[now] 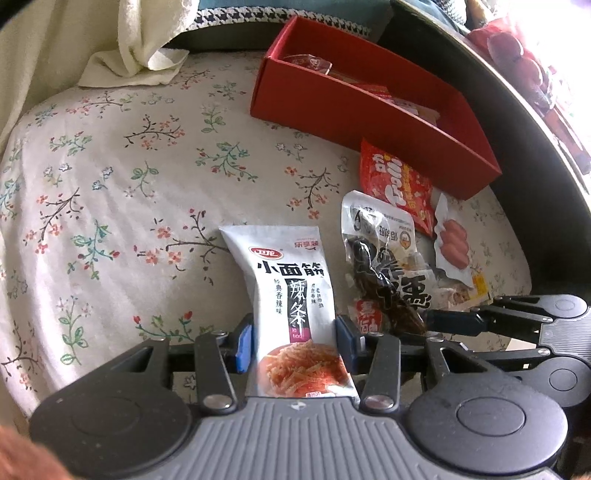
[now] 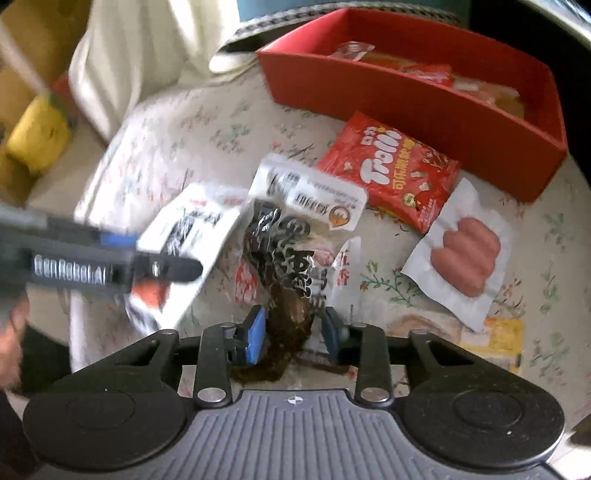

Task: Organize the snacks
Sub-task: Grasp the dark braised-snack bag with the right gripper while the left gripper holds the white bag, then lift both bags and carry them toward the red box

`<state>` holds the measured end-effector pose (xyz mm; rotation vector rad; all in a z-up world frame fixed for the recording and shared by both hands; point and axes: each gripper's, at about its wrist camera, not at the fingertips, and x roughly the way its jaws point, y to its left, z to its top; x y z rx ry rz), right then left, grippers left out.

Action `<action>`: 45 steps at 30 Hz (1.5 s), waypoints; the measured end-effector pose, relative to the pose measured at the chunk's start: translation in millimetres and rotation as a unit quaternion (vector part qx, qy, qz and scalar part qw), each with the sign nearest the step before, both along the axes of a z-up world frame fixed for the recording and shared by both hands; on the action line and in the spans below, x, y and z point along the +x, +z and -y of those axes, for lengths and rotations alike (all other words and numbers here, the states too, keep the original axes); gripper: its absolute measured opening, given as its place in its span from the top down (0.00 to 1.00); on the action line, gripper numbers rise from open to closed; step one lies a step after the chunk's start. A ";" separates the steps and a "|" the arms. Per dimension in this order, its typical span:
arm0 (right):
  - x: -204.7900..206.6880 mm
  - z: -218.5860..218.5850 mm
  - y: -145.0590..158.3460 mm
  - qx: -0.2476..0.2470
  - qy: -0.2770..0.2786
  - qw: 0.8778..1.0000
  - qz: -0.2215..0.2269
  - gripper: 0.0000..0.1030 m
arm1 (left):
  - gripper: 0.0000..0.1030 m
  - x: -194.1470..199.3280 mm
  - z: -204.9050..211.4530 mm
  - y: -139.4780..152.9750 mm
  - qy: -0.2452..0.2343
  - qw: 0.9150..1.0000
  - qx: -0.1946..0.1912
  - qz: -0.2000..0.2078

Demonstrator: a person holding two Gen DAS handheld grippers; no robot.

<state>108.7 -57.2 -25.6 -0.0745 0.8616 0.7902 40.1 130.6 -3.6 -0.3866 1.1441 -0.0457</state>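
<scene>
Gripping the white spicy-strip packet [image 1: 295, 314] in the left gripper [image 1: 295, 338], the right gripper [image 2: 293, 330] is clamping the dark snack pouch [image 2: 291, 258], next needing lifting toward the red box [image 2: 424, 99].

A round bench [image 1: 110, 155] carries a pale cloth printed with small flowers and twigs. A cream towel [image 1: 133, 48] hangs down onto its far edge. Behind it runs a black-and-white checked strip [image 1: 236, 16] beneath something teal. Bright daylight washes out the far right. A yellow object [image 2: 38, 134] sits blurred at the left.
</scene>
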 end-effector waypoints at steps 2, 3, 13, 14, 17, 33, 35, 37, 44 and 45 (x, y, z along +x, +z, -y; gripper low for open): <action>6.7 0.7 2.0 0.024 -0.008 0.999 -0.021 0.44 | 0.63 1.6 1.2 -2.0 -0.001 1.000 0.001 -0.003; 7.9 1.8 4.4 0.030 -0.012 0.999 -0.021 0.34 | 0.63 1.8 2.0 -2.9 -0.002 1.000 0.002 -0.004; -19.0 -53.1 0.3 -0.098 0.023 0.991 0.091 0.11 | 0.65 -17.4 -26.4 -9.8 0.058 0.998 -0.006 -0.006; -21.2 -57.0 -2.4 -0.110 0.021 0.988 0.102 0.13 | 0.65 -20.2 -30.6 -10.9 0.063 0.998 -0.011 -0.005; -14.3 -53.4 0.4 -0.100 0.002 0.992 0.083 0.28 | 0.65 -24.8 -36.5 -13.0 0.069 0.997 -0.020 -0.004; -14.1 -6.4 37.9 0.019 -0.009 0.999 0.035 0.30 | 0.65 -24.2 -39.0 4.1 0.050 0.998 -0.026 0.024; -13.5 -3.3 42.2 0.021 -0.010 0.999 0.040 0.30 | 0.65 -21.7 -35.6 1.7 0.043 0.999 -0.017 0.020; -12.5 -1.6 47.6 0.028 -0.009 0.999 0.042 0.30 | 0.64 -20.3 -32.2 -3.6 0.040 0.999 -0.007 0.012; -11.1 4.8 64.3 0.053 -0.001 0.997 0.057 0.30 | 0.48 -2.3 -5.3 -11.8 0.028 0.998 0.062 -0.002; -9.4 5.7 64.0 0.054 -0.002 0.997 0.057 0.30 | 0.49 -2.4 -0.7 -11.9 0.025 0.997 0.075 0.001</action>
